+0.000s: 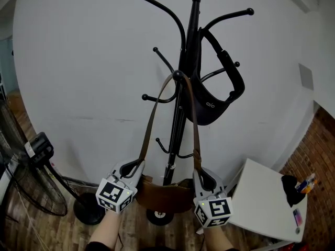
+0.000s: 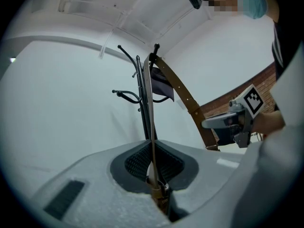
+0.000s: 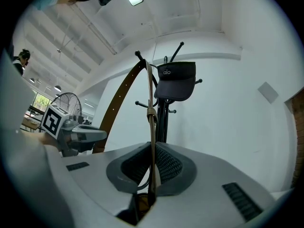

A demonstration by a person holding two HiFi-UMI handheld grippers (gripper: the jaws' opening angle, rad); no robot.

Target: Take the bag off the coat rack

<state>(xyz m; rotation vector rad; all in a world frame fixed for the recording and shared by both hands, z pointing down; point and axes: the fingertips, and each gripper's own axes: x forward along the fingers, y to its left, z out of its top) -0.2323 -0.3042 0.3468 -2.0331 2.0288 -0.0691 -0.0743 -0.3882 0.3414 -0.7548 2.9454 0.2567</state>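
white wall [image 1: 78, 61] behind a black metal coat rack [image 1: 181, 95]; left tool [image 1: 133, 168] and right tool [image 1: 204, 179] each clench the strap [image 1: 150, 124] of a brown leather bag [image 1: 167, 196], half hidden.

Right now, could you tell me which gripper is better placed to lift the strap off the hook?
Probably left. The left gripper and right gripper are both shut on the bag strap, but the left side hangs clear, while the visor hangs close beside the right side.
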